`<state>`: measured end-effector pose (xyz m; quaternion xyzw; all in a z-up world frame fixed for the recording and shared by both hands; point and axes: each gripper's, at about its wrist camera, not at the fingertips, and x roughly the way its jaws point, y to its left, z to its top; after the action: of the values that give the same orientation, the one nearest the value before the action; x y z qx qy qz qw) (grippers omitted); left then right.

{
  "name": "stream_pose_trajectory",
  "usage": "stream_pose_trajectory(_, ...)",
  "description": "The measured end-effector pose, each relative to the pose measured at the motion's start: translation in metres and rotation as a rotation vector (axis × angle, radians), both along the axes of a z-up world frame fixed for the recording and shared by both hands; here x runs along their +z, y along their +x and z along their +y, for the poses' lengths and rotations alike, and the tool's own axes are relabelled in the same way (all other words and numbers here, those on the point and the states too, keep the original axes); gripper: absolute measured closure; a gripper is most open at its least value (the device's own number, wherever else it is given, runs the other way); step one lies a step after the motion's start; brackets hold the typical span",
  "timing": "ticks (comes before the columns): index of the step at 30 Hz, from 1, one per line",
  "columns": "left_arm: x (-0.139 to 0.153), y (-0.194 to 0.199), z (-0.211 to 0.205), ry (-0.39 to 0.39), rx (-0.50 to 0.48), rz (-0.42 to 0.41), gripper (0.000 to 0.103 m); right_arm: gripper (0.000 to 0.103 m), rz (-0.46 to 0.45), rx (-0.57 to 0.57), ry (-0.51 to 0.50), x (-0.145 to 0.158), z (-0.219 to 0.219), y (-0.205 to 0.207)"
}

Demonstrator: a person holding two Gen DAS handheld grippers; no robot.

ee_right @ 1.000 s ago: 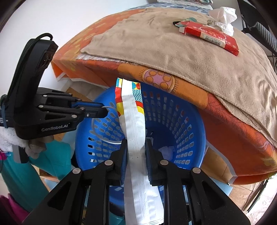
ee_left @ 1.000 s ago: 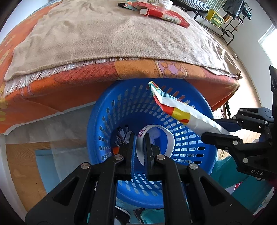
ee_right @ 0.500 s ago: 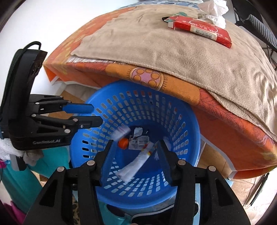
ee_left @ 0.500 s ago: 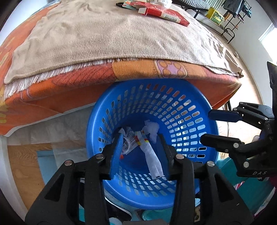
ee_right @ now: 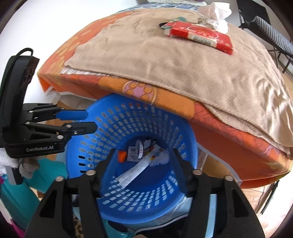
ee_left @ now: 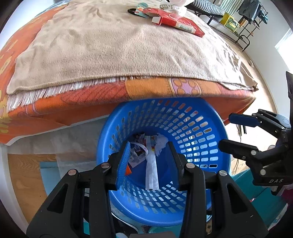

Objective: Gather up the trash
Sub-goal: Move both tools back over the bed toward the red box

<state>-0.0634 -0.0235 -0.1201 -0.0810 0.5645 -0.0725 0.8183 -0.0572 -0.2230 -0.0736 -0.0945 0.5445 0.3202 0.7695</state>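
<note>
A blue slotted basket (ee_left: 199,131) stands on the floor against the bed; it also shows in the right wrist view (ee_right: 113,124). Inside lie a long white wrapper (ee_left: 151,166) (ee_right: 135,171), a white band (ee_right: 140,147), crumpled tissue (ee_left: 161,143) and small scraps. My left gripper (ee_left: 149,146) is open and empty above the basket. My right gripper (ee_right: 143,152) is open and empty above it too, and shows from the side in the left wrist view (ee_left: 236,130). A red carton (ee_left: 180,25) (ee_right: 201,35) and white tissue (ee_right: 214,12) lie on the bed.
The bed has a beige blanket (ee_left: 109,51) over an orange patterned sheet (ee_left: 73,98), overhanging the basket. Teal cloth (ee_right: 45,175) lies on the wooden floor (ee_left: 23,175) by the basket. A black rack (ee_left: 245,22) stands far right.
Both grippers opened and let go: the white band and the long wrapper dropped into the basket. Both grippers then drew back and up, jaws spread wider.
</note>
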Motion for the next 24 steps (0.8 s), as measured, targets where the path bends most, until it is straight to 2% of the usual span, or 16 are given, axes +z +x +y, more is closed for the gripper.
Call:
stream_pose_trajectory(11,0.023,0.036,0.003,-0.036,0.023,-0.041,0.062,0.039,-0.041,-0.103,0.076,0.026,-0.021,0.036)
stream_pose_trajectory(17,0.049,0.068,0.003,-0.063,0.032,-0.095,0.062,0.039,-0.077,-0.213,0.151,0.043,-0.037,0.074)
stream_pose_trajectory(24,0.071,0.114,0.003,-0.095,0.039,-0.139,0.062,0.039,-0.126,-0.295,0.187,0.067,-0.046,0.124)
